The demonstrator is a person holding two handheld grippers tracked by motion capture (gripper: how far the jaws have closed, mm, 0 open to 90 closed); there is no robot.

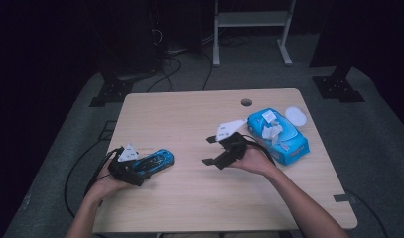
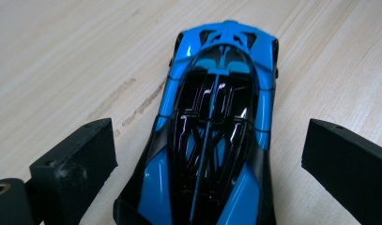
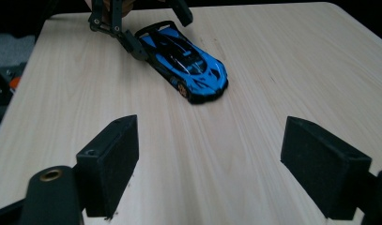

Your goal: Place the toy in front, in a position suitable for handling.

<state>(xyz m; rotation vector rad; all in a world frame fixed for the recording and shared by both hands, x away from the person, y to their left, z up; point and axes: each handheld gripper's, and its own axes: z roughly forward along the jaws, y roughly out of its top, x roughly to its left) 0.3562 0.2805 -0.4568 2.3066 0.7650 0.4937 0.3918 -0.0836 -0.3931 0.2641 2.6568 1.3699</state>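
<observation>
**Left gripper straddling the toy car**

The toy car (image 2: pixel 217 136) is sitting on the table (image 1: pixel 189 114), its tail end between the left gripper (image 2: pixel 210 154)'s jaws, which are standing wide with gaps on both sides, pads not touching. The right gripper (image 3: pixel 210 164) is hanging wide and empty, the car well ahead of it. The car is looking small, hard and glossy, so probably light, stiff and slippery, and it is likely rolling on its wheels. Best hold: flat flanks at mid-body, squeezing gently, not the sloped roof.
</observation>
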